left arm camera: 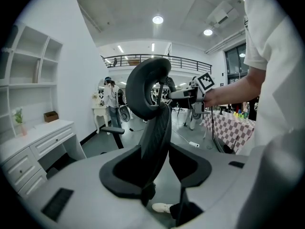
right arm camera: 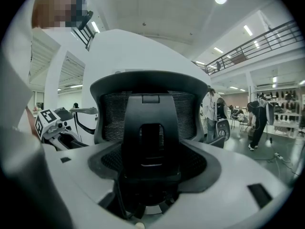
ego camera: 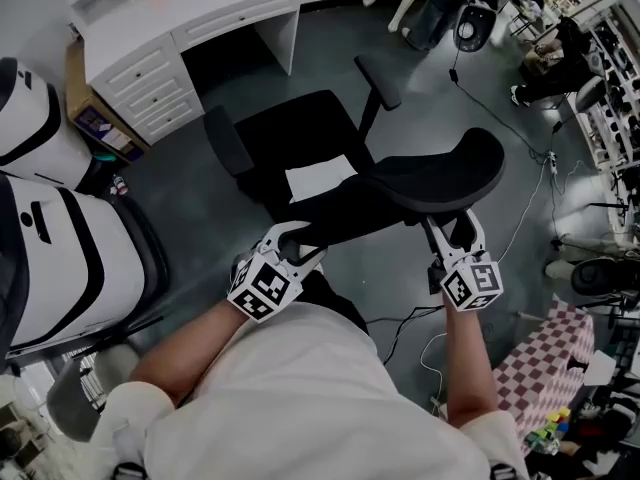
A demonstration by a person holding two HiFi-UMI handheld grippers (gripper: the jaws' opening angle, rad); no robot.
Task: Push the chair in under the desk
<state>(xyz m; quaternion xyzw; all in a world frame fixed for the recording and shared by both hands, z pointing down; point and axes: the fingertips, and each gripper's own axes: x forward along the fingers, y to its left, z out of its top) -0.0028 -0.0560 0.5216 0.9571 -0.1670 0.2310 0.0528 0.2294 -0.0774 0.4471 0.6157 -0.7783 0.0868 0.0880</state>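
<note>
Across the grey floor (ego camera: 330,48) the white desk (ego camera: 200,13) waits, its kneehole (ego camera: 235,53) beyond the black mesh chair (ego camera: 300,143), which stands clear, backrest (ego camera: 420,183) toward me. My left claw (ego camera: 298,240) is spread astride the backrest's edge, my right claw (ego camera: 452,230) spread about its spine (right arm camera: 152,128); neither pinches, I judge.

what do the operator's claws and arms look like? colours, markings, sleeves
Left claw and right claw: white moulded shells with curved, black-lined jaws. Each carries a white cube printed with black square markers. The person wears a white short-sleeved T-shirt, and the forearms are bare.
</note>
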